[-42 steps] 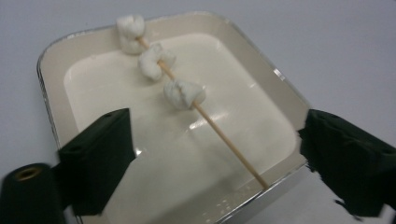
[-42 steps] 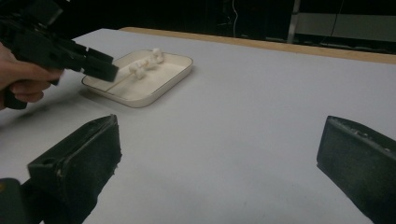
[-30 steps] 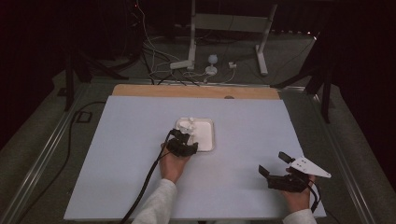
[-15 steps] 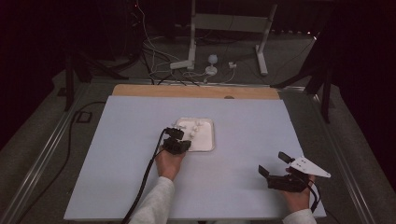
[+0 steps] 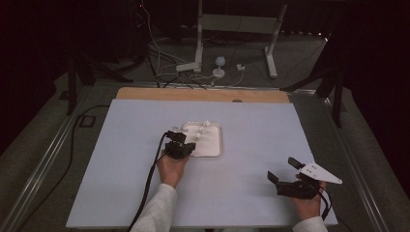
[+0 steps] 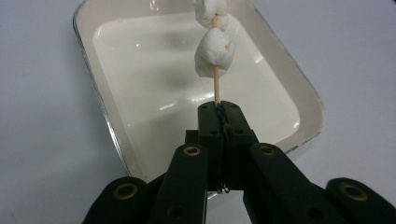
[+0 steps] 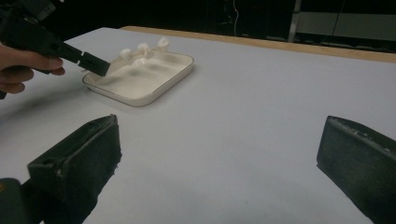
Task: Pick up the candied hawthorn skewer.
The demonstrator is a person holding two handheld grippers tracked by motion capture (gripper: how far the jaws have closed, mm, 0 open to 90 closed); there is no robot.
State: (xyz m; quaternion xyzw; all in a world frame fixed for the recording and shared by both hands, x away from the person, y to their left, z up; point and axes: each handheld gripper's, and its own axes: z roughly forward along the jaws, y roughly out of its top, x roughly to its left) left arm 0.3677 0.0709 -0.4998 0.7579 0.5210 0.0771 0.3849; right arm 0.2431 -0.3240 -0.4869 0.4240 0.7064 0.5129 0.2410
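While the high view blurs it, left gripper (image 6: 219, 109) clenched on marshmallow skewer (image 6: 216, 86) over white tray (image 6: 112, 135), right gripper (image 7: 219, 163) released above worktop (image 7: 243, 116).

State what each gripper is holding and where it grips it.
The left gripper is shut on the bare end of the marshmallow skewer, held over the white tray. The right gripper is open and holds nothing.

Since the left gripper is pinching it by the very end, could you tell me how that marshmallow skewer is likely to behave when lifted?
The skewer looks thin and wooden, so probably stiff but easy to snap. The left gripper grips only its bare tip, so the marshmallows farther out may make it droop or pivot. They look soft and light, so they could slide or tear if bumped against the tray.
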